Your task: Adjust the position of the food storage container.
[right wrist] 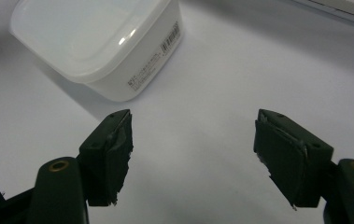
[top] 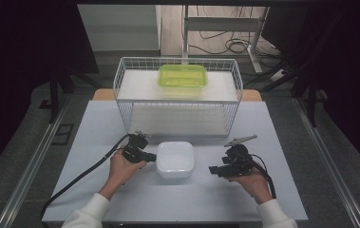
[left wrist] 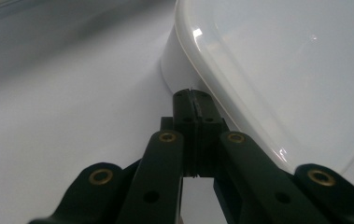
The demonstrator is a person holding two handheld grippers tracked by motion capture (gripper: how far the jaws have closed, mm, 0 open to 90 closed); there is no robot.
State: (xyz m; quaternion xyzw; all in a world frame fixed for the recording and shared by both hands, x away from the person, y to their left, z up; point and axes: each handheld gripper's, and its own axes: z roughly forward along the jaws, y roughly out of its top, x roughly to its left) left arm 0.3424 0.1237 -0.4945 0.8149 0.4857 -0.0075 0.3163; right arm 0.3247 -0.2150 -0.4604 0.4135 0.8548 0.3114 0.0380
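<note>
Left gripper (left wrist: 194,100), jaws pressed together, tips at the rim of the white tub (top: 175,159) mid-bench (top: 97,137); right gripper (right wrist: 191,154) gapes wide, its view showing the tub's barcode label (right wrist: 172,36).

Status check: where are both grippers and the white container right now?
Left gripper shut, fingers at the white container's left side. Right gripper open, clear of it. Container lidded on the table. Nothing in the way.

Both sleeves (top: 90,213) white, knit cuffs. Black left gripper (top: 150,157) trails a thick black cable; brass-ringed screws on jaw links. Black right gripper (top: 213,169) carries a grey three-cornered plate.
</note>
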